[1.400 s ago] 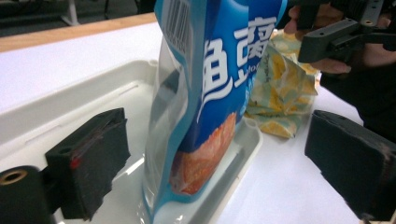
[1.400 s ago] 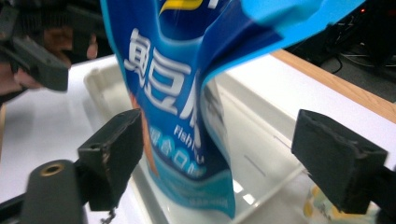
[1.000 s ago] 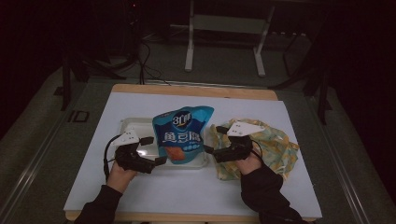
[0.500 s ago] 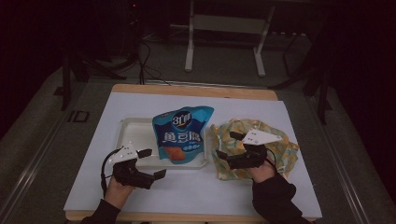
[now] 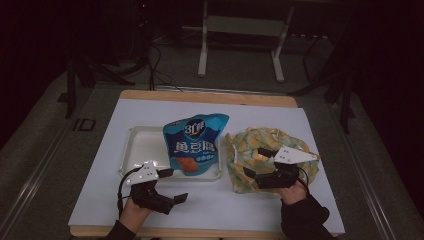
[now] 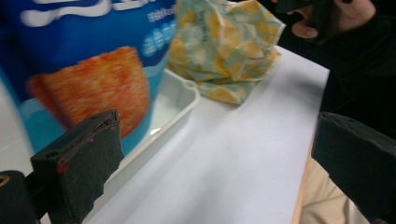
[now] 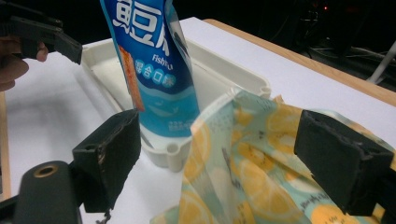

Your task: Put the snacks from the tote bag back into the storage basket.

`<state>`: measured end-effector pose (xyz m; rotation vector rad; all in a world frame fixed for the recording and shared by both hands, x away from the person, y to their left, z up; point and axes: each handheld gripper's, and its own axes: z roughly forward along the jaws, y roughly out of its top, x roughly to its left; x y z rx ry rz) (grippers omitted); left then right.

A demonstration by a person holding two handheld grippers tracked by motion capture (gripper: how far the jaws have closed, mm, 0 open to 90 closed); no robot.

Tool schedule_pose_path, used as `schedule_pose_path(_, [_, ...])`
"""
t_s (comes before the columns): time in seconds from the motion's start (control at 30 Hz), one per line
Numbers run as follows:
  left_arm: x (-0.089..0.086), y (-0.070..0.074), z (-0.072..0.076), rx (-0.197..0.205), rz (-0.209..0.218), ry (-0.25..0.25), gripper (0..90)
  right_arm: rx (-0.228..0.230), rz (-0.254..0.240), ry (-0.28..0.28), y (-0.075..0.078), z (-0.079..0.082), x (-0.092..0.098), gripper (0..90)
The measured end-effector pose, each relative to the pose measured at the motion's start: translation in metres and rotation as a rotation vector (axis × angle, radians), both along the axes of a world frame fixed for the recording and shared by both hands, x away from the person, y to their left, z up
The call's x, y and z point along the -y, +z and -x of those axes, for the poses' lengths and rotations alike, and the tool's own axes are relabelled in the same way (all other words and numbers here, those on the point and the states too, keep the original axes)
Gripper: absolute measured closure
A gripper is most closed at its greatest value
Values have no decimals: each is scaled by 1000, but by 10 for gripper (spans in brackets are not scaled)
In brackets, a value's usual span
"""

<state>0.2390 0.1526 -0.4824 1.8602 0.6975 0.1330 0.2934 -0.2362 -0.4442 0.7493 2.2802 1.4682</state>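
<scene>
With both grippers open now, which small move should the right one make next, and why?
Probably close the right gripper on the yellow lemon-print cloth bag: its open fingers already straddle the bag's upper edge, while the left gripper sits open, clear of the white plastic tray.

A white sheet [image 5: 310, 125] covers most of the wooden tabletop [image 5: 200, 95], whose bare edge shows along the far side. Beyond it, on the dim grey floor [image 5: 240, 65], stand a pale metal frame [image 5: 240, 40] and loose black cables [image 5: 155, 70].
</scene>
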Motion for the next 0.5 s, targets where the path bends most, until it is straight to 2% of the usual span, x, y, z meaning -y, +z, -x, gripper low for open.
schedule_pose_path(0.17, [9, -1, -2, -2, -10, -36, 25, -6, 6, -16, -5, 6, 11, 145])
schedule_pose_path(0.33, [19, -3, -4, -11, -16, -69, 25, 9, 19, -45, -10, 11, 20, 144])
schedule_pose_path(0.5, [30, -5, -7, -17, -16, -101, 25, -2, 32, -66, -16, 15, 31, 143])
